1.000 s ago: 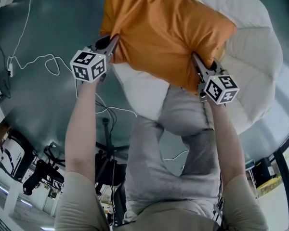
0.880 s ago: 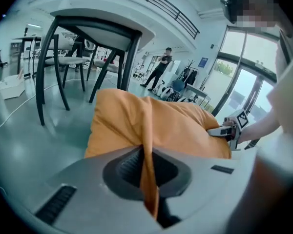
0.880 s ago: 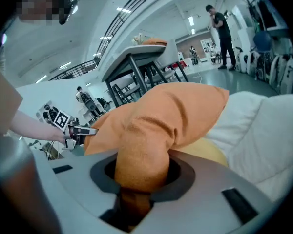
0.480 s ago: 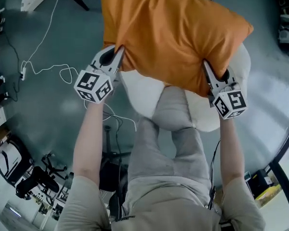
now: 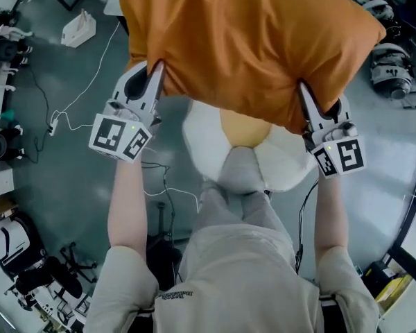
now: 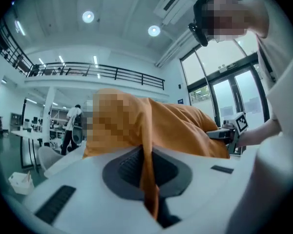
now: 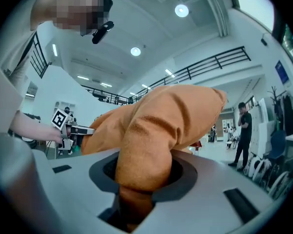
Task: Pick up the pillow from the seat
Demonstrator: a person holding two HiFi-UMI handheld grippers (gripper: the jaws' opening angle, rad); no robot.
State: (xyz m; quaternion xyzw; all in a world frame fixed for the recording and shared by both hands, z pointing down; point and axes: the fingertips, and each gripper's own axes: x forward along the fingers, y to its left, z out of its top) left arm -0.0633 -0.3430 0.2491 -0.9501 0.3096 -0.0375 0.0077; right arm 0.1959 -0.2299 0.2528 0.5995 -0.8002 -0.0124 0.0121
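An orange pillow (image 5: 243, 40) hangs in the air, well above the white round seat (image 5: 291, 165). My left gripper (image 5: 158, 71) is shut on a thin fold at the pillow's left corner (image 6: 176, 126); the cloth runs down between its pads (image 6: 147, 155). My right gripper (image 5: 304, 92) is shut on a thick bunch of the right corner (image 7: 161, 121), which fills the gap between its pads (image 7: 141, 179). Both grippers point level. An orange patch (image 5: 243, 127) shows on the seat below the pillow.
The person's grey-trousered legs (image 5: 243, 207) stand against the seat. Cables (image 5: 69, 109) and a white box (image 5: 78, 28) lie on the floor at left. Machines (image 5: 392, 61) stand at upper right. People (image 7: 243, 130) stand in the hall behind.
Both grippers have risen with the pillow held between them. The pillow has come off the seat, which now lies farther below and looks smaller.
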